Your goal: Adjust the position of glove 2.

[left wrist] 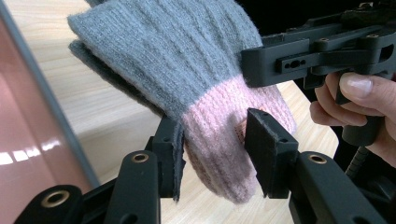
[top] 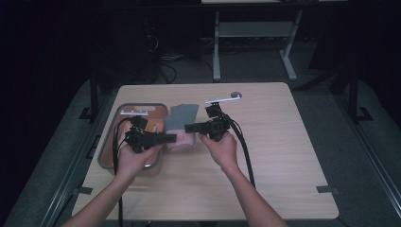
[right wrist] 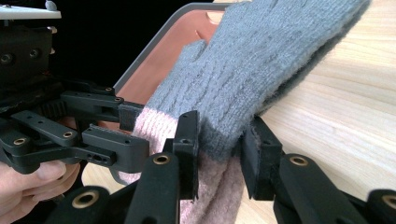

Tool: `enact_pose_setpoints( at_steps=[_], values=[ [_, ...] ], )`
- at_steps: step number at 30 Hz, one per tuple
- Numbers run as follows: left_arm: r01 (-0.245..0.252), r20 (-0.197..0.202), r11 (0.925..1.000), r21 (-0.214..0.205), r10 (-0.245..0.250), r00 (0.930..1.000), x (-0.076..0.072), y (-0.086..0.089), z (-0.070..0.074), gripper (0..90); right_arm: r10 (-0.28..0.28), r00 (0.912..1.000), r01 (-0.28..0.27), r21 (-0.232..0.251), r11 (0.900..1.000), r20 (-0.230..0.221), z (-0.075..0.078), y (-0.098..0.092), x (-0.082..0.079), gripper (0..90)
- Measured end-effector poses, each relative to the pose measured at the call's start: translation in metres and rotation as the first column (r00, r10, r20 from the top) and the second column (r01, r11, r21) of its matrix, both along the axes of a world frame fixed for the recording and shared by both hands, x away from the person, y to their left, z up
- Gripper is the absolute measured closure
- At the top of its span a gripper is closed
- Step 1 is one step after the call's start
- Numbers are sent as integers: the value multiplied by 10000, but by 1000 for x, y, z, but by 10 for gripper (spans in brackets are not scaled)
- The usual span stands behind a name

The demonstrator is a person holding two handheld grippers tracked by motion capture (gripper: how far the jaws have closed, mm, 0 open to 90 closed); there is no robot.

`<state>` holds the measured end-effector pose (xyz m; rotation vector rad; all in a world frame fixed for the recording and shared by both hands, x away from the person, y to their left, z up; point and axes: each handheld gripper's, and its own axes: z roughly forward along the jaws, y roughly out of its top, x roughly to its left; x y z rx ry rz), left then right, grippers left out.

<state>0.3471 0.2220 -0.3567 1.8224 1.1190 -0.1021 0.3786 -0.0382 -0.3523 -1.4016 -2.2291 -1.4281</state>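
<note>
Jaws of my left gripper (left wrist: 212, 149) and right gripper (right wrist: 219, 149) each pinch the glove's (top: 182, 125) pink cuff, centre frame, beside the tray (top: 109, 142) at left.

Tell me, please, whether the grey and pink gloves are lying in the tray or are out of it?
Out of it: the gloves are held over the table beside the tray, gripped at their pink cuffs.
</note>
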Motion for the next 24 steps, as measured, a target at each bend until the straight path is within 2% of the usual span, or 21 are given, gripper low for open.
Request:
enact_pose_setpoints(
  at_steps=[24],
  values=[
    [-601, 26, 9979, 261, 601, 9982, -1, 45, 9, 573, 596, 9981, -596, -34, 9982, 155, 9, 51, 12, 699]
  ],
)
